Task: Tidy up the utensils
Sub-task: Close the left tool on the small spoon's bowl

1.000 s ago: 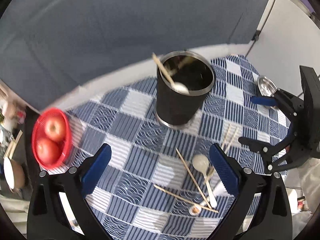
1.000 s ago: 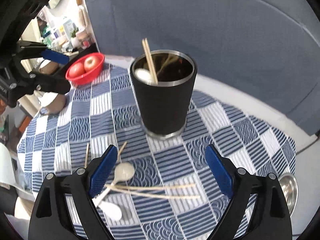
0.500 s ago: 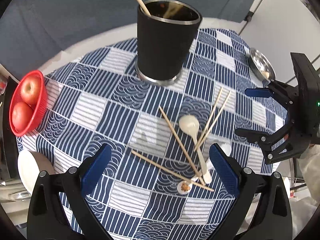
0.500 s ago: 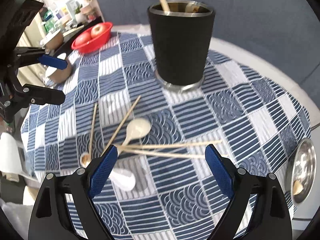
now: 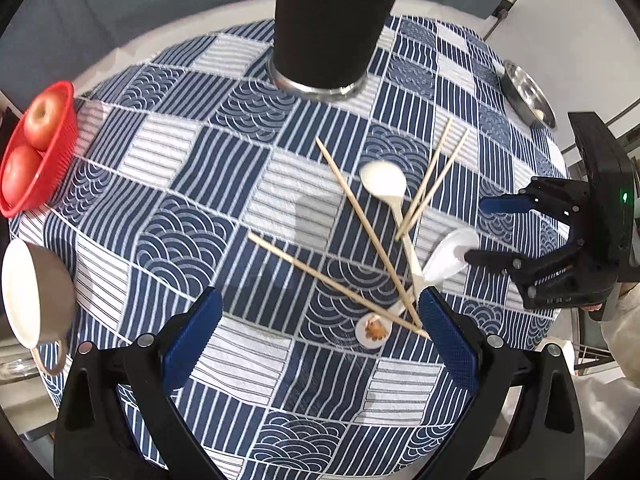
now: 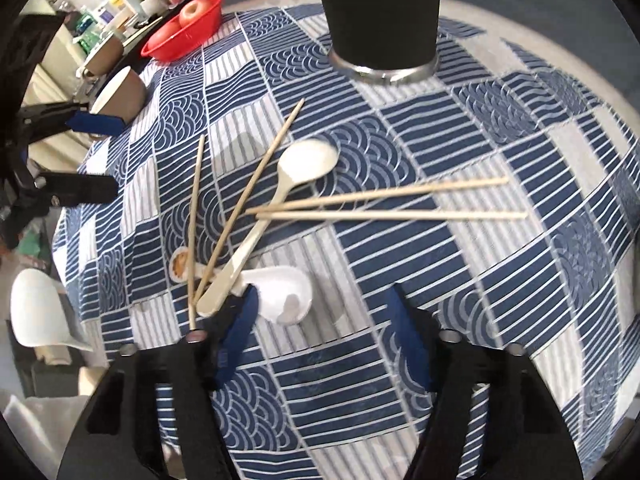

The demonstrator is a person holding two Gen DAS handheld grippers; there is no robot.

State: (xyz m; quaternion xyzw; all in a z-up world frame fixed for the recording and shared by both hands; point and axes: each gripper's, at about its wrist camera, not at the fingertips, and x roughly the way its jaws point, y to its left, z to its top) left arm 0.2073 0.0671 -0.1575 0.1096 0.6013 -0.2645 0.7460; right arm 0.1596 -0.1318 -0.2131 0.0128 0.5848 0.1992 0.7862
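A tall black cup [image 5: 332, 20] stands at the far side of the blue checked tablecloth [image 5: 208, 168]. In front of it lie several wooden chopsticks [image 5: 364, 220], a cream spoon [image 5: 382, 178], a white ceramic spoon [image 5: 448, 256] and a small patterned spoon [image 5: 372, 330]. My left gripper [image 5: 320, 336] hangs open over the cloth, its right finger beside the chopstick ends. My right gripper [image 6: 324, 320] is closing. The white ceramic spoon [image 6: 280, 292] lies between its jaws near the left finger, and the right finger [image 6: 408, 344] is apart from it. The cream spoon [image 6: 308, 160] and chopsticks [image 6: 400, 215] lie beyond.
A red basket of apples [image 5: 40, 152] and a brown mug [image 5: 28, 284] sit at the table's left edge. A steel dish [image 5: 528, 96] sits at the right edge. The round table's rim drops off close behind both grippers.
Both grippers have sunk toward the cloth and tipped downward, so the cup has slid to the top of both views. The right jaws have narrowed around the white spoon.
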